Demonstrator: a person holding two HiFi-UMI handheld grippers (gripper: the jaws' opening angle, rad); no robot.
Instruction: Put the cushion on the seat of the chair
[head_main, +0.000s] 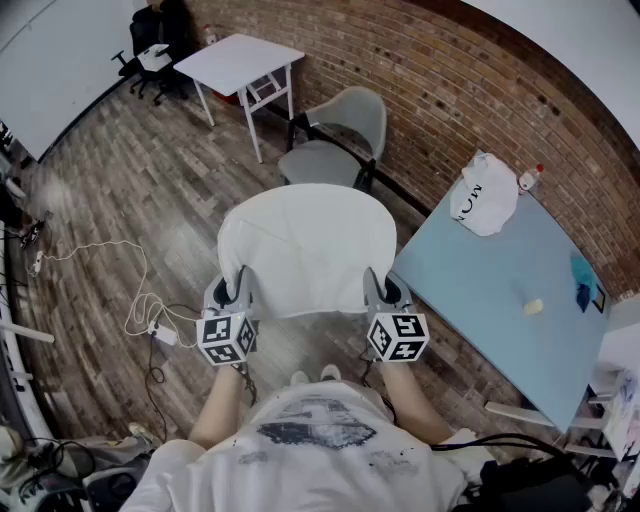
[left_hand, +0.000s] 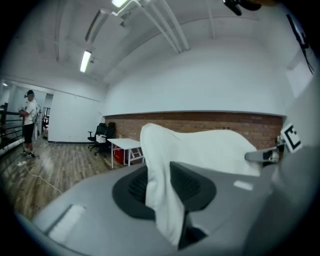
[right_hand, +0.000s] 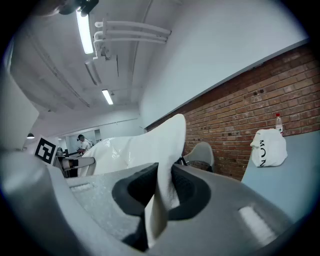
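Note:
A white cushion (head_main: 307, 250) hangs in the air in front of me, held flat between both grippers. My left gripper (head_main: 238, 295) is shut on its near left edge, and the fabric (left_hand: 162, 190) is pinched between the dark pads. My right gripper (head_main: 378, 292) is shut on its near right edge, where the white cloth (right_hand: 162, 185) folds between the pads. The grey chair (head_main: 340, 140) stands beyond the cushion by the brick wall, its seat (head_main: 318, 165) bare. The chair also shows small in the right gripper view (right_hand: 202, 152).
A light blue table (head_main: 500, 290) is at the right with a white bag (head_main: 485, 195), a small bottle (head_main: 530, 178) and small items on it. A white folding table (head_main: 240, 62) stands farther back left. Cables (head_main: 140, 300) lie on the wooden floor at the left.

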